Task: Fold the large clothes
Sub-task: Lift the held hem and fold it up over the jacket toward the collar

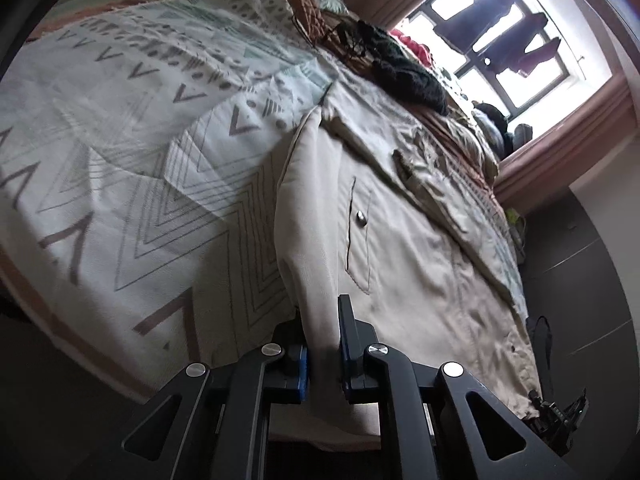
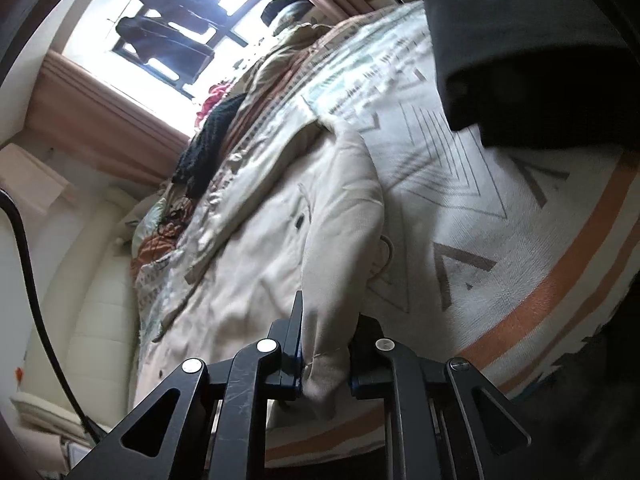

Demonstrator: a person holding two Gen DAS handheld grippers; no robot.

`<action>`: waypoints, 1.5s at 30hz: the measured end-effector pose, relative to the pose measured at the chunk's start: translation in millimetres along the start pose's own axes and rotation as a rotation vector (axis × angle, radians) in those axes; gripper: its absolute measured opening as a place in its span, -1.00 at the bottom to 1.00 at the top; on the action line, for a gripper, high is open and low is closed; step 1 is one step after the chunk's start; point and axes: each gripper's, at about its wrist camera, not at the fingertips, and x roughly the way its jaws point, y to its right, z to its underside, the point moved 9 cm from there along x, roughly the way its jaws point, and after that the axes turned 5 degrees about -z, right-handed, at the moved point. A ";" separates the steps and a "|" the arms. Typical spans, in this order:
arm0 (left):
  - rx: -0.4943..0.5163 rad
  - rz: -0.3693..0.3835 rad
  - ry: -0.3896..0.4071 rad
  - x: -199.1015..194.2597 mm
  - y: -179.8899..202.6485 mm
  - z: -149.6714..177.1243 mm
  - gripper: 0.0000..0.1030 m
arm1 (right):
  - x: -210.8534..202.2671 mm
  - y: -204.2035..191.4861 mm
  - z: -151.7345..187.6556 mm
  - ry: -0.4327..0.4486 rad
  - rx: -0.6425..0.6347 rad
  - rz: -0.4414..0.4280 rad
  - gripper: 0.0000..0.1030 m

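L gripper (image 1: 323, 344) is clamped on the near hem edge of the beige jacket (image 1: 400, 240); cloth bunches between the blue pads (image 1: 303, 372). R gripper (image 2: 326, 344) is closed on another near part of the same jacket (image 2: 280, 240), a thick fold wedged between its jaws. Jacket lies spread on the bed, running away from me toward the window.

Handling, my guess: soft, limp woven cotton-type cloth, medium weight, not slippery, not fragile. It'll sag and drape between the two grips, so I'd hold at hem corners or seams where layers are doubled and keep it taut.

Matte surface w/ creases; stitched pocket flap w/ a round metal snap (image 1: 361, 216). Beneath it, a bedspread (image 1: 140, 160), pale w/ grey chevrons and triangles, orange band at the edge. Further off, a black knit garment (image 1: 408, 72), coarse and lumpy, plus something red behind. Farthest: window (image 1: 520, 28) w/ dark clothes hanging, pinkish curtains.
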 end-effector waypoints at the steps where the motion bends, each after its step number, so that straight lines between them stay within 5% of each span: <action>1: -0.004 0.002 0.003 -4.1 1.1 -0.3 -0.77 | -4.3 -4.4 -1.2 0.003 -0.006 -0.006 -0.69; 29: 0.004 0.153 0.203 -188.3 22.4 9.8 -0.78 | -154.1 -114.6 12.5 0.136 -0.171 -0.236 -0.69; 38: 0.008 0.181 0.218 -199.7 30.8 5.4 -0.78 | -159.0 -120.9 11.6 0.152 -0.188 -0.244 -0.69; 45: 0.025 0.166 0.236 -192.1 49.1 -31.6 -0.78 | -145.4 -135.7 -17.4 0.175 -0.187 -0.229 -0.69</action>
